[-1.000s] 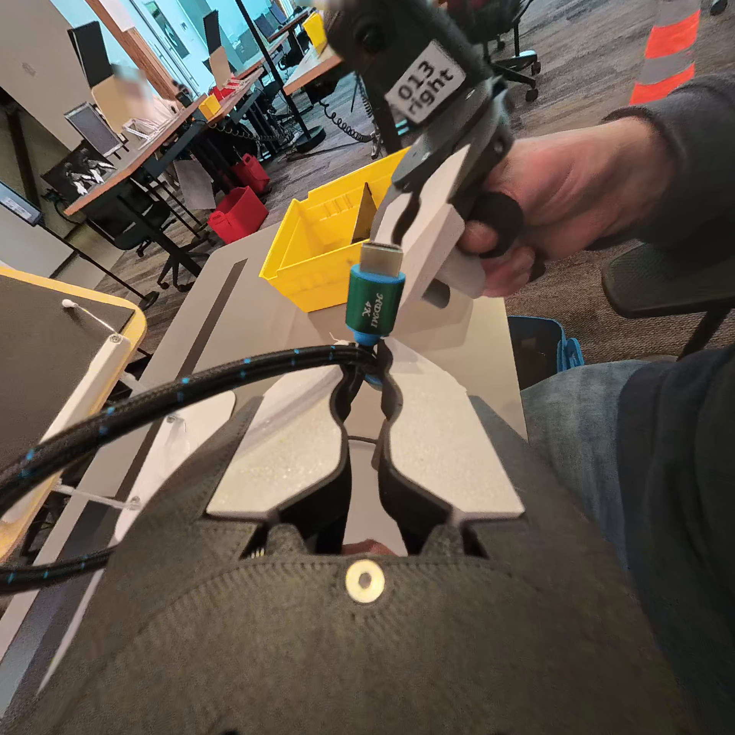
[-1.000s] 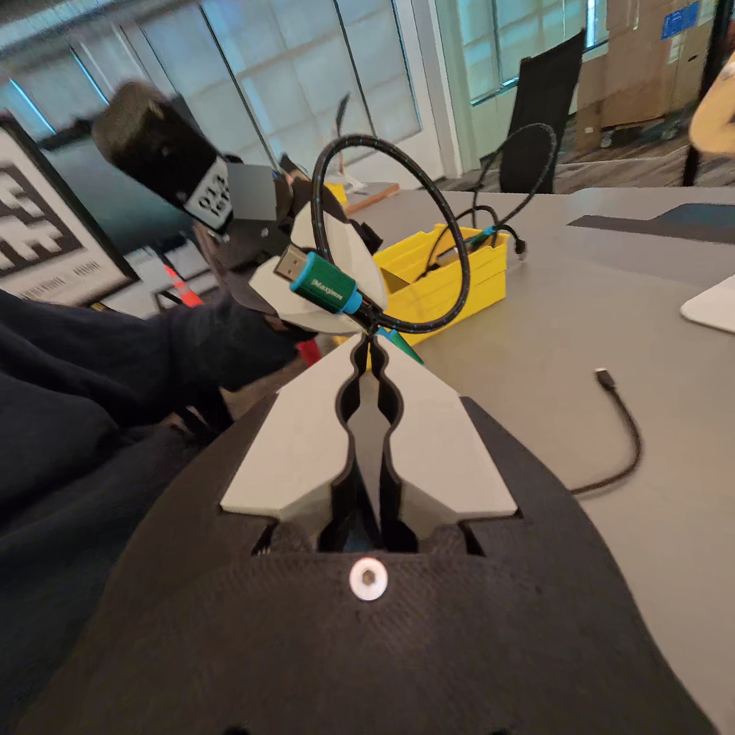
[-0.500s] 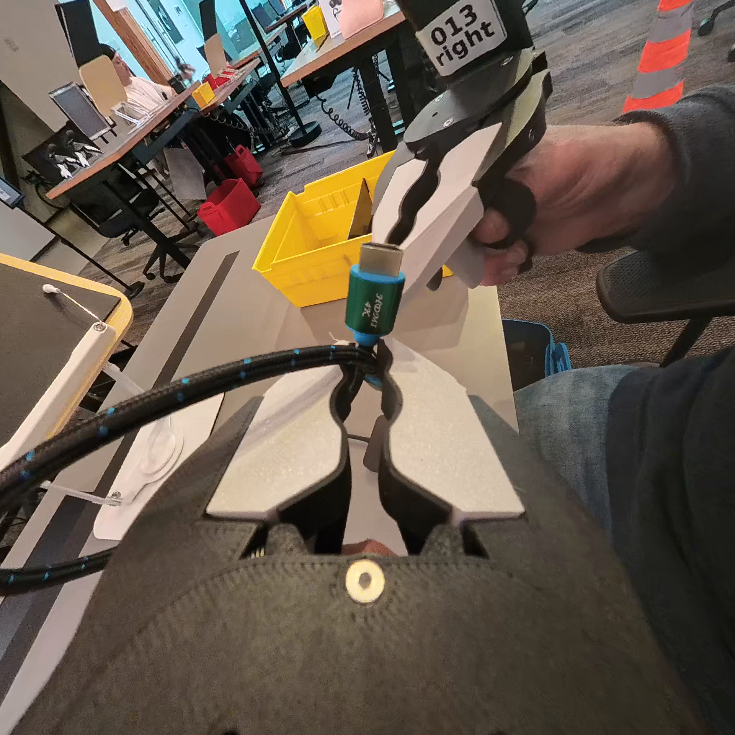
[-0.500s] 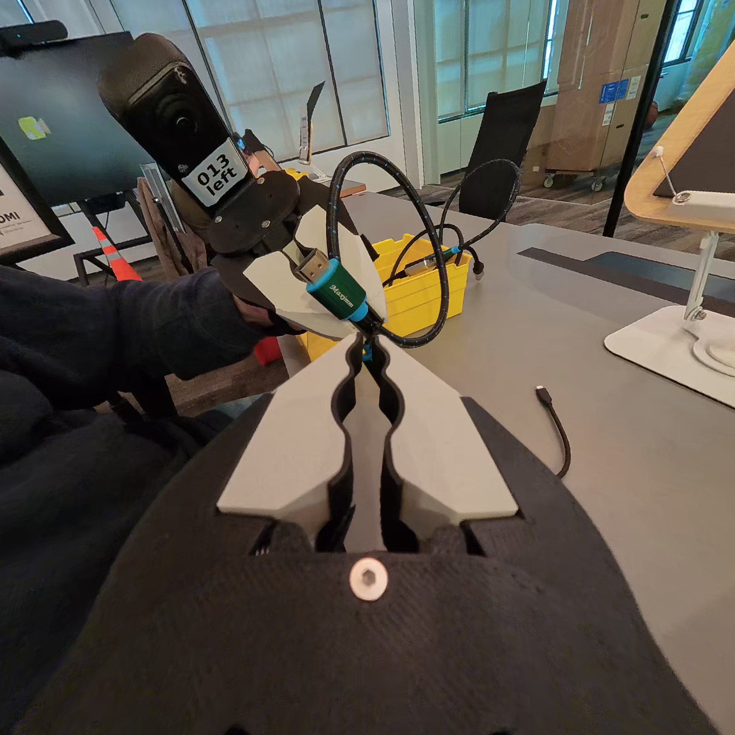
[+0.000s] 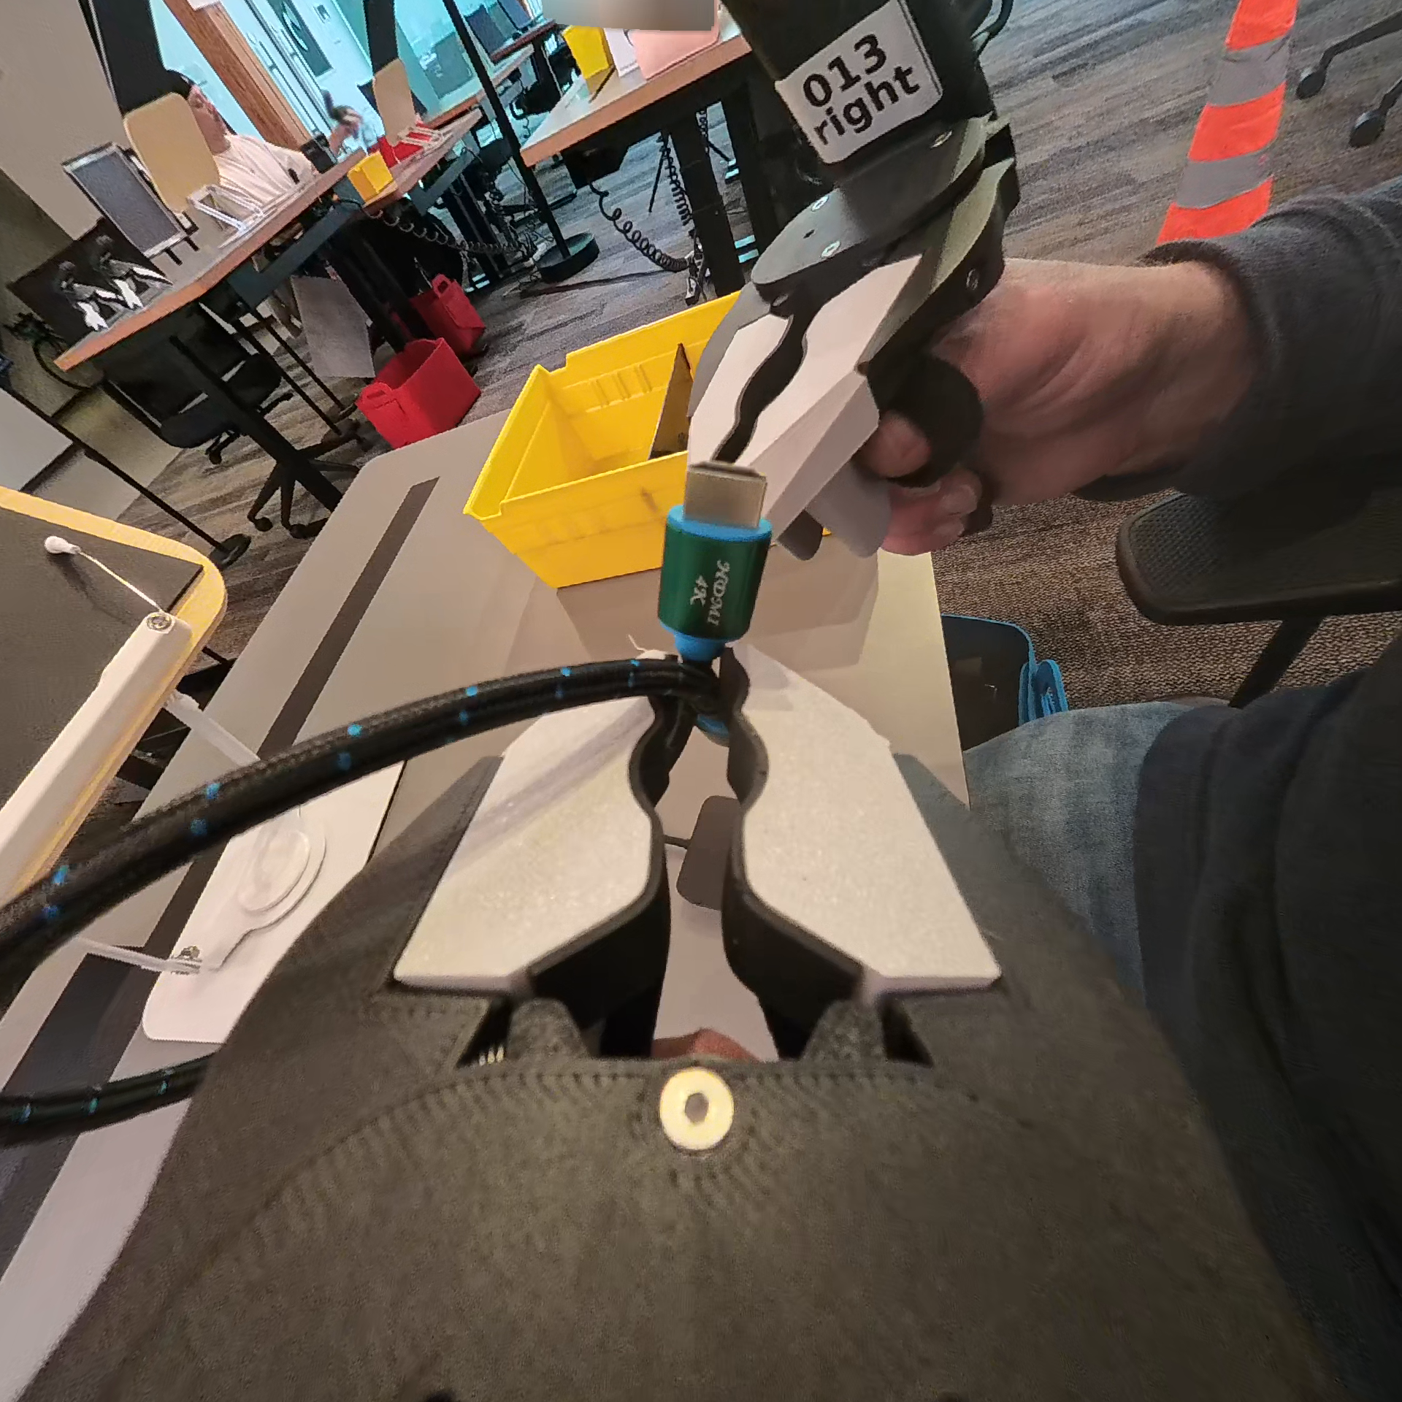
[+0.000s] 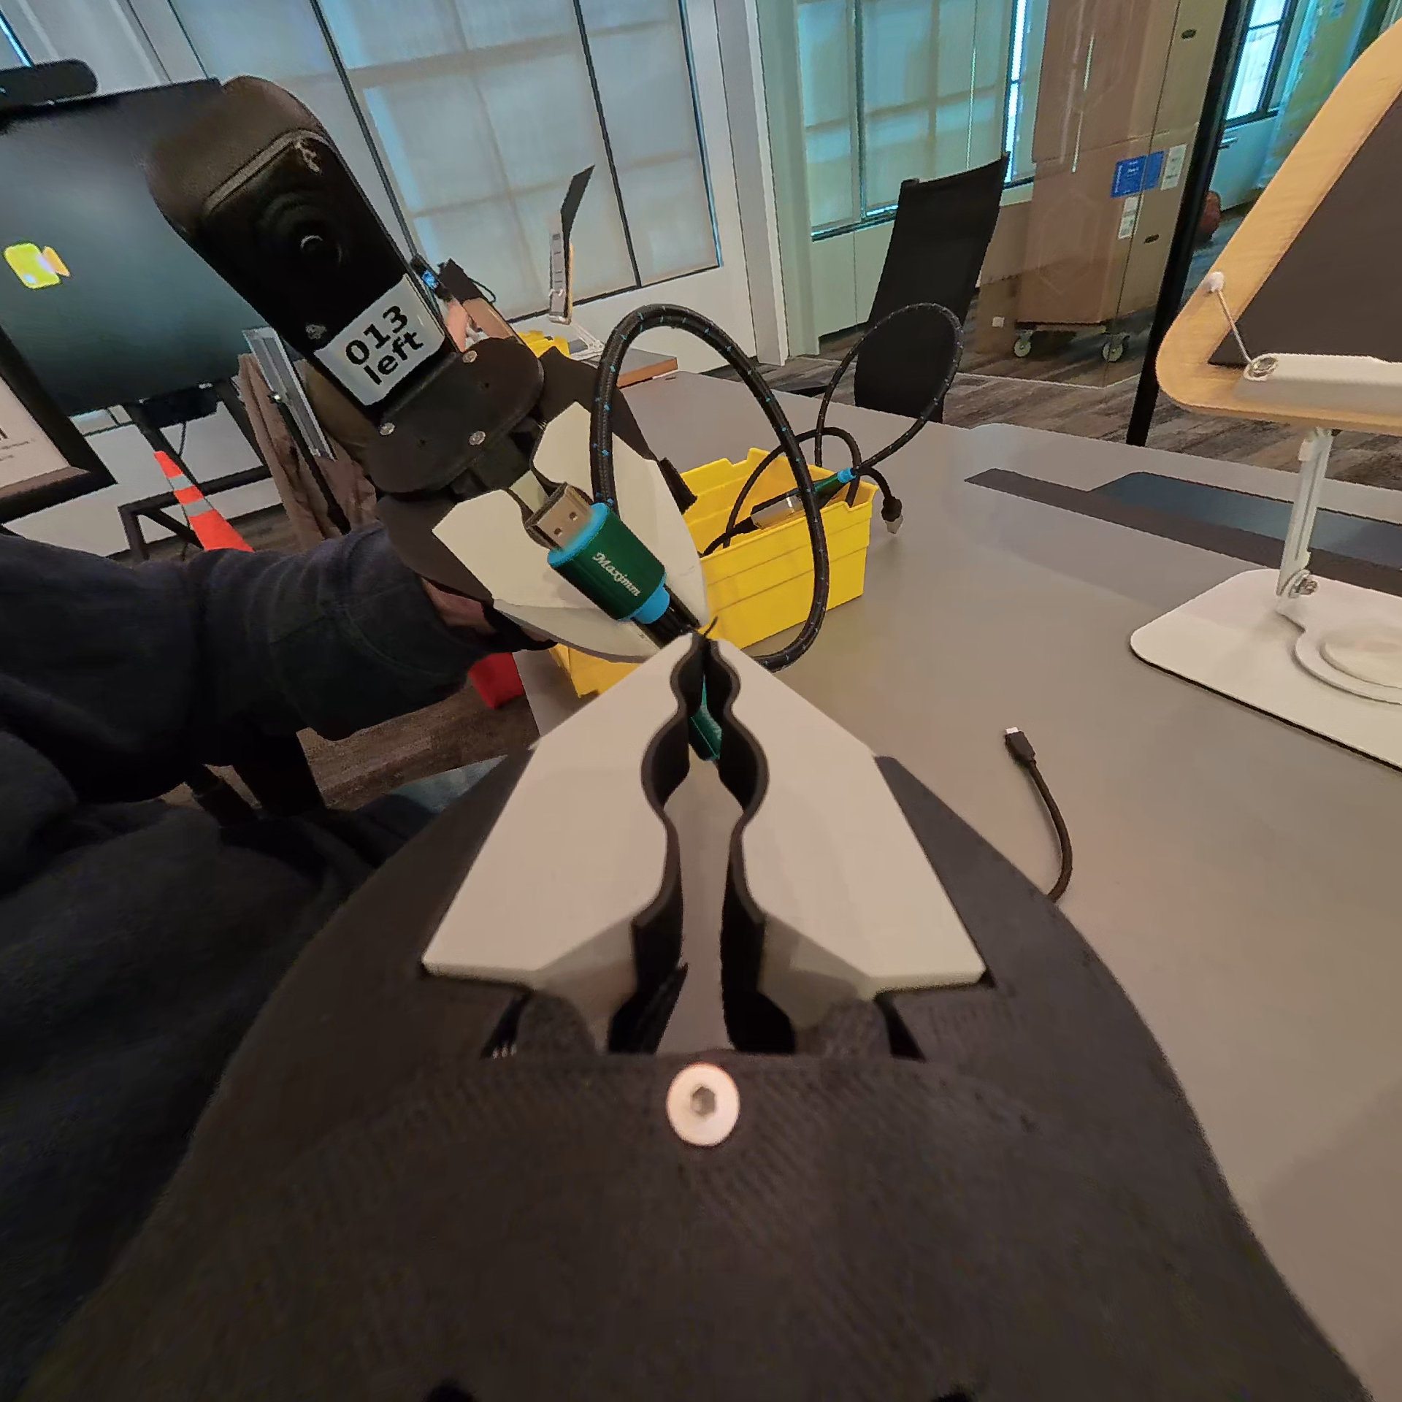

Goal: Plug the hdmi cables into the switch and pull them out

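The HDMI cable (image 5: 319, 766) is black braid flecked with blue. Its green plug (image 5: 709, 576), blue-collared with a bare metal tip, stands upright in the left wrist view; the cable bends away toward 9 o'clock, looping back. Unplugged.

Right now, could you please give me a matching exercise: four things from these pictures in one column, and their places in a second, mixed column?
1 green plug
2 yellow bin
3 thin black cable
4 white stand base

A lying loose on the grey table
B sticking up from the left claw, which pinches its braided cable
C with other cables inside
D rightmost in the right wrist view

Pairs: 1-B, 2-C, 3-A, 4-D
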The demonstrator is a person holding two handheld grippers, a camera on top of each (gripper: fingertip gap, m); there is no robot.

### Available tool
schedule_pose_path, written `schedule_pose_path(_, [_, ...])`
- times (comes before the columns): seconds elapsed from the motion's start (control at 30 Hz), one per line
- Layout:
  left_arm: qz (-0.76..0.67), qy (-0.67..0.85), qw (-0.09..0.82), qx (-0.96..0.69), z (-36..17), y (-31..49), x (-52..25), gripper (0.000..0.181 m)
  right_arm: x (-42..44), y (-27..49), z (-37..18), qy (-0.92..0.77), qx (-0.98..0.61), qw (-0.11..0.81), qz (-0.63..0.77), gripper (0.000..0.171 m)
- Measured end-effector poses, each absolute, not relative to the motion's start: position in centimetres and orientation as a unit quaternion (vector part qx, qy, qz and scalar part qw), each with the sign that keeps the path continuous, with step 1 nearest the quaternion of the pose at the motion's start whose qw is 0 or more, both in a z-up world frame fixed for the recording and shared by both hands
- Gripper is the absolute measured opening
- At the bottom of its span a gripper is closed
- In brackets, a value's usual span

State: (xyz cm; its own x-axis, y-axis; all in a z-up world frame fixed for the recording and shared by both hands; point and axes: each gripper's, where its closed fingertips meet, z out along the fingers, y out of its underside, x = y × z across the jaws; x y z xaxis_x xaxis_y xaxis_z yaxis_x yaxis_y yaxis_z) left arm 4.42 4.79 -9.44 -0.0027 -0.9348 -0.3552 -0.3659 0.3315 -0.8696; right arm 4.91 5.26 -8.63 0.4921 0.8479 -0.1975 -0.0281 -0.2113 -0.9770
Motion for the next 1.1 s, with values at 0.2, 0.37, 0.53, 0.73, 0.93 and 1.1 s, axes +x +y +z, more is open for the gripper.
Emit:
schedule_pose_path(0.2, [-0.302,0.643,0.492,-0.503,-9.3,4.7,4.4,0.01,4.9,5.6,-8.9,-0.301,-0.671,0.542,0.407,0.0])
schedule_pose_path(0.37, [-0.351,0.622,0.488,-0.501,-8.2,4.2,4.4,0.01,5.0,5.8,-9.5,-0.298,-0.677,0.536,0.407,0.0])
schedule_pose_path(0.53, [-0.378,0.611,0.48,-0.504,-7.9,4.1,4.3,0.01,5.1,6.0,-9.5,-0.302,-0.678,0.541,0.395,0.0])
schedule_pose_path(0.73, [-0.393,0.608,0.47,-0.505,-7.9,3.9,4.4,0.01,4.9,5.1,-8.1,-0.313,-0.643,0.561,0.418,0.0])
schedule_pose_path(0.93, [-0.396,0.606,0.469,-0.506,-8.0,3.9,4.5,0.01,4.6,4.6,-7.9,-0.324,-0.63,0.558,0.433,0.005])
schedule_pose_path(1.1, [-0.399,0.606,0.467,-0.506,-8.0,3.8,4.5,0.01,4.6,4.2,-7.4,-0.318,-0.617,0.555,0.459,0.005])
